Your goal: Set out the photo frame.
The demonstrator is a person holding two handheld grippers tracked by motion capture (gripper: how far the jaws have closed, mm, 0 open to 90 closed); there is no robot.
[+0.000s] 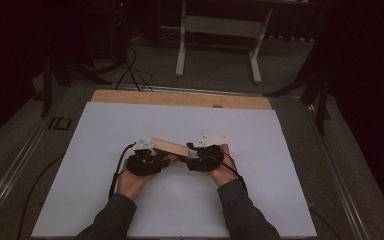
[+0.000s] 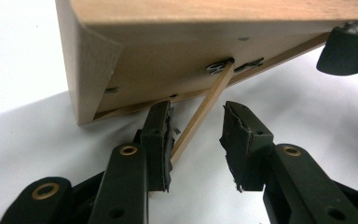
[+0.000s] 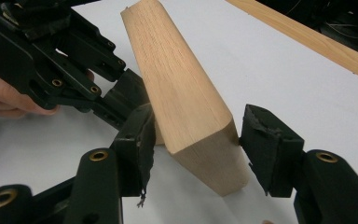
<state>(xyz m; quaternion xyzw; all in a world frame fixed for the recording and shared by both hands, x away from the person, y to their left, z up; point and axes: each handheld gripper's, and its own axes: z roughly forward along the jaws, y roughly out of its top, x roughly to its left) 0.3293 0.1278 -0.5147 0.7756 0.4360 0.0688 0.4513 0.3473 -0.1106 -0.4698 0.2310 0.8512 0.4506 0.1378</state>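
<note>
A pale wooden block [image 1: 170, 146] hangs tilted between the two grippers over the white sheet. My right gripper [image 3: 193, 140] has the block's near end [image 3: 177, 84] between its jaws, with a pad against each side. In the left gripper view the block's underside [image 2: 191, 46] fills the top, and a thin wooden stick [image 2: 200, 112] runs down from a hole in it. The stick lies along one pad [image 2: 161, 140] of my left gripper [image 2: 196, 135], whose jaws stand apart and do not clamp it. A person's hands hold the left gripper [image 1: 162, 157] and the right gripper [image 1: 187, 151].
The white sheet [image 1: 180, 210] covers a wooden board whose far edge [image 1: 180, 98] shows as a strip. Dark floor with cables [image 1: 130, 70] and a white table frame [image 1: 220, 30] lies beyond. Metal rails run along both sides of the table.
</note>
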